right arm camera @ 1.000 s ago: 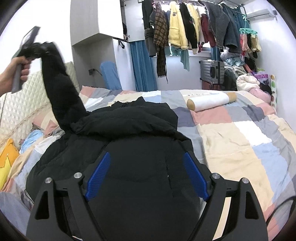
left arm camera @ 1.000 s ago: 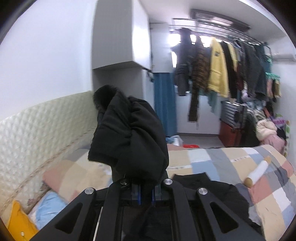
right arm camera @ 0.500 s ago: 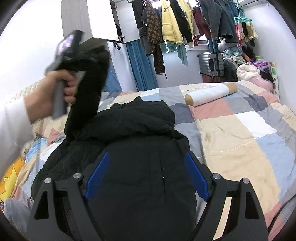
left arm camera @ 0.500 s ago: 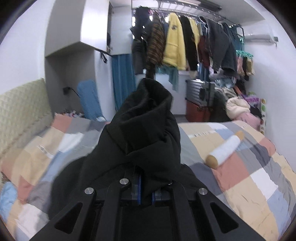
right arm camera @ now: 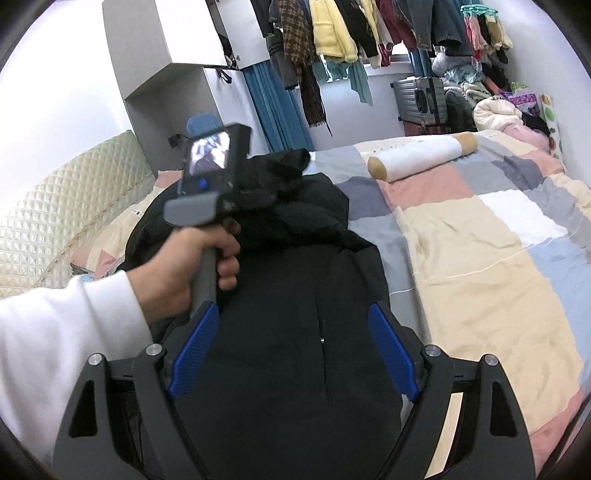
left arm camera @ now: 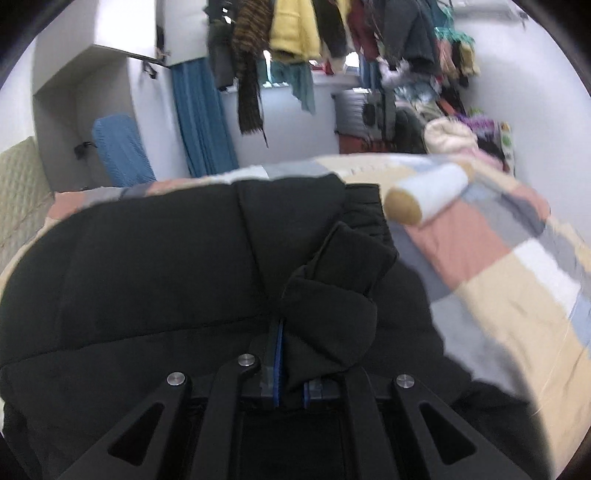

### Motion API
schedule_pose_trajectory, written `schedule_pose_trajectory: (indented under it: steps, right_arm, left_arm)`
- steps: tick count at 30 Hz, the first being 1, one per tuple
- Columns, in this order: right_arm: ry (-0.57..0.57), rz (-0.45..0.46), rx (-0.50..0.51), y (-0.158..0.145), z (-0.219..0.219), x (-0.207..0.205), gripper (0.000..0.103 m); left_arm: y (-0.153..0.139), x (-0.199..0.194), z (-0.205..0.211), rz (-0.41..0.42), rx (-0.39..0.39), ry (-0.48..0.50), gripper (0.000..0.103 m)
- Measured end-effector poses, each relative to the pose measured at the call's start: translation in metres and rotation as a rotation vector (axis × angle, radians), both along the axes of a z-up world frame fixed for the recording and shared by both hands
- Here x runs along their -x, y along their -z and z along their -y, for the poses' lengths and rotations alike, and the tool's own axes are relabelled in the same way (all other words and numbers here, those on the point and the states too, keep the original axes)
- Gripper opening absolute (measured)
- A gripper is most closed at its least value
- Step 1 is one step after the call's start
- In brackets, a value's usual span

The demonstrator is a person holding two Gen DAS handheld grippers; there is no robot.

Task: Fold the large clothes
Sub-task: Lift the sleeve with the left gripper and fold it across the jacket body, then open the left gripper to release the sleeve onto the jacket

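Note:
A large black padded jacket lies on the patchwork bed; it also fills the left wrist view. My left gripper is shut on the jacket's black sleeve, which bunches above the jaws and hangs over the jacket body. In the right wrist view the left gripper's handle and body show in the person's hand, with the sleeve end beyond them. My right gripper is open and empty, just above the jacket's lower front.
A white bolster pillow with tan ends lies across the far side of the bed. A quilted headboard runs along the left. Hanging clothes, a suitcase and piled clothing stand beyond the bed.
My left gripper has swung the held sleeve from high at the left down and rightward over the jacket body. The right gripper has stayed open over the jacket.

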State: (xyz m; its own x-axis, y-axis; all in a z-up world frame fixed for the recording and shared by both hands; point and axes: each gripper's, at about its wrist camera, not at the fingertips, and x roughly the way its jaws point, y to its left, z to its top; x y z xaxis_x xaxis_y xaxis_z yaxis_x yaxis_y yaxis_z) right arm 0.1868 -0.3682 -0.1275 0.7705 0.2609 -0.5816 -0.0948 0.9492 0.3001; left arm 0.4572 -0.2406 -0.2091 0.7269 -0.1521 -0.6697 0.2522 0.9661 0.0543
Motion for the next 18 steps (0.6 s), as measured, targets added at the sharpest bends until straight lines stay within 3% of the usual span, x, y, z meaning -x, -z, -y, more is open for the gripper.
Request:
schedule_pose_trajectory:
  steps: [5,12,14,15,16,18]
  right_arm:
    - [-0.010,-0.018,0.002,0.005,-0.004,-0.005,0.083]
    - [0.007,-0.012,0.016,0.003,-0.006,-0.001,0.083]
    - [0.012,-0.002,0.016,0.000,-0.006,0.001,0.083]
    - [0.015,0.005,0.018,-0.001,-0.006,0.003,0.083]
    - [0.018,0.013,0.023,-0.003,-0.007,0.004,0.083]
    - [0.019,0.021,0.027,-0.004,-0.007,0.005,0.083]
  left_arm:
    - [0.006,-0.004,-0.002,-0.044,0.016,0.017,0.007]
    - [-0.013,0.009,-0.021,-0.054,0.082,0.023,0.016]
    - [-0.020,0.019,-0.030,-0.071,0.107,0.028,0.027]
    - [-0.022,0.023,-0.034,-0.075,0.115,0.028,0.042]
    - [-0.026,0.030,-0.038,-0.077,0.120,0.018,0.066]
    - [-0.037,0.043,-0.046,-0.053,0.137,-0.002,0.090]
